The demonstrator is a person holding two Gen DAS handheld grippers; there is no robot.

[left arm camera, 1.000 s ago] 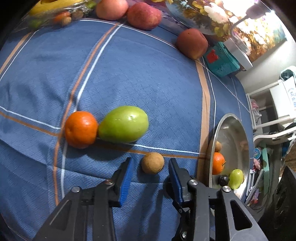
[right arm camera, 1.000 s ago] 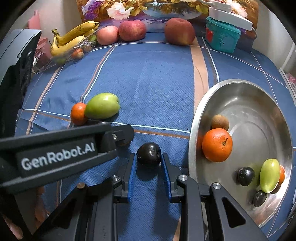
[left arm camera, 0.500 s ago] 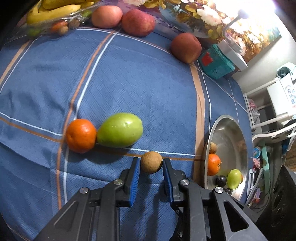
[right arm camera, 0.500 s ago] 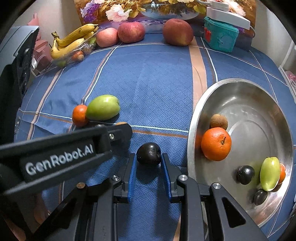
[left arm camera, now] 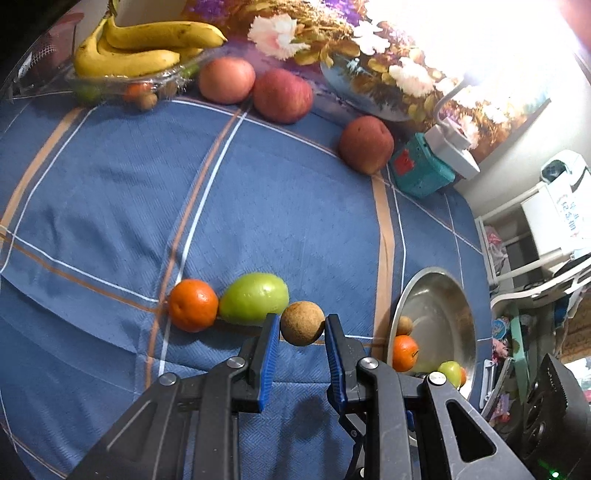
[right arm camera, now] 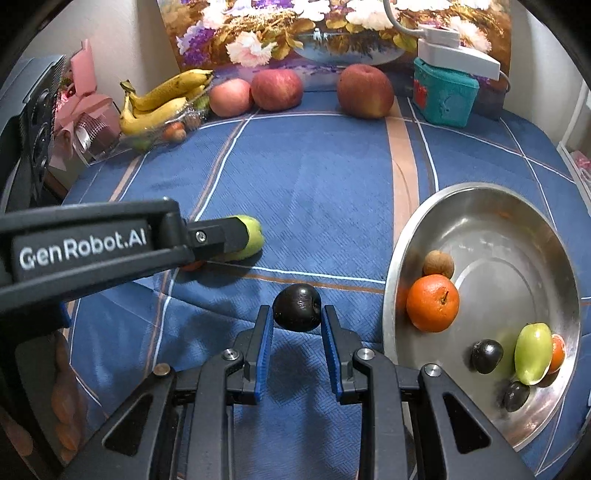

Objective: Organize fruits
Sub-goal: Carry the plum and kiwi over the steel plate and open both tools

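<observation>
My left gripper [left arm camera: 301, 325] is shut on a small round brown fruit [left arm camera: 302, 323] and holds it above the blue cloth. An orange [left arm camera: 192, 305] and a green mango [left arm camera: 255, 298] lie on the cloth just left of it. My right gripper [right arm camera: 297, 314] is shut on a dark plum [right arm camera: 297, 307], lifted off the cloth, left of the steel bowl [right arm camera: 524, 218]. The bowl holds an orange [right arm camera: 433, 302], a brown fruit [right arm camera: 438, 263], a green fruit [right arm camera: 532, 352] and two dark plums [right arm camera: 487, 356]. The left gripper's arm [right arm camera: 92, 247] crosses the right wrist view.
Three red apples [right arm camera: 365, 90] line the back edge beside a teal box [right arm camera: 445, 96]. Bananas [right arm camera: 162, 99] sit in a clear tray at the back left. A flower painting [right arm camera: 332, 29] stands behind. The bowl [left arm camera: 436, 291] lies near the table's right edge.
The left gripper closed on the brown fruit and lifted it off the cloth. The right gripper rose with the dark plum still held. Both views now sit higher above the table.
</observation>
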